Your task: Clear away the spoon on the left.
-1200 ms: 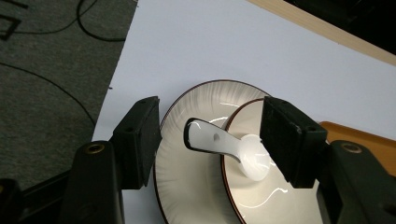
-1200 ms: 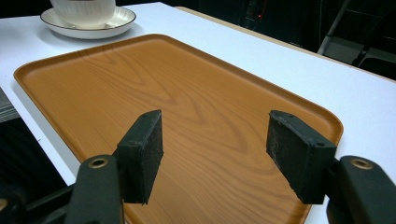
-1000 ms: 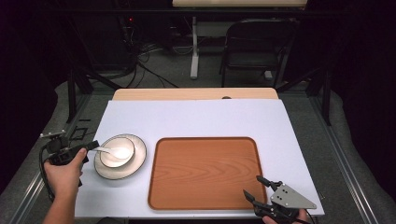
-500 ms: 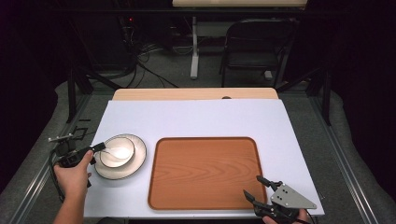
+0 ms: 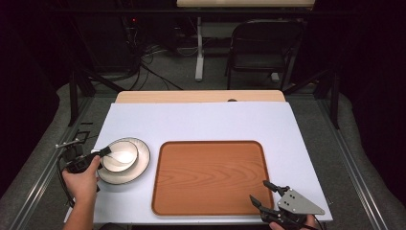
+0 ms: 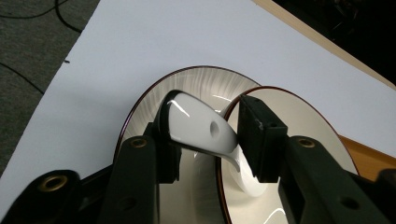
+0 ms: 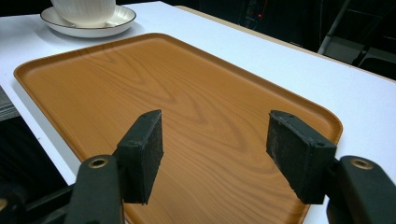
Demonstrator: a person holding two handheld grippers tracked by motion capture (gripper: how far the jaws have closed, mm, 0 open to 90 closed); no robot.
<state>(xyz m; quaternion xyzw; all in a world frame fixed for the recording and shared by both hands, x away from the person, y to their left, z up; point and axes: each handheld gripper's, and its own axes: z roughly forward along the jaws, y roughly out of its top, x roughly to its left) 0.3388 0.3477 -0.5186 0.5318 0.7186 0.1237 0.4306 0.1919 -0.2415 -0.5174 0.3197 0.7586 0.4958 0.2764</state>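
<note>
The white spoon (image 6: 198, 130) lies with its handle over the rim of the bowl (image 5: 120, 155), which sits on a plate (image 5: 139, 167) near the left edge of the table (image 5: 201, 120). My left gripper (image 6: 205, 140) has just been closing its jaws, with the spoon handle between them; whether both pads press it I cannot tell. Judged from this, the grip is barely made and nothing is lifted; the wooden tray (image 5: 210, 177) beside the plate is bare, and my right gripper (image 7: 215, 154) waits at its near right corner, jaws wide apart on nothing.

The left claw (image 6: 205, 140) has come down to the bowl (image 5: 120, 155). Its jaws have just been closing around the white spoon's (image 6: 198, 126) handle, now between them.
</note>
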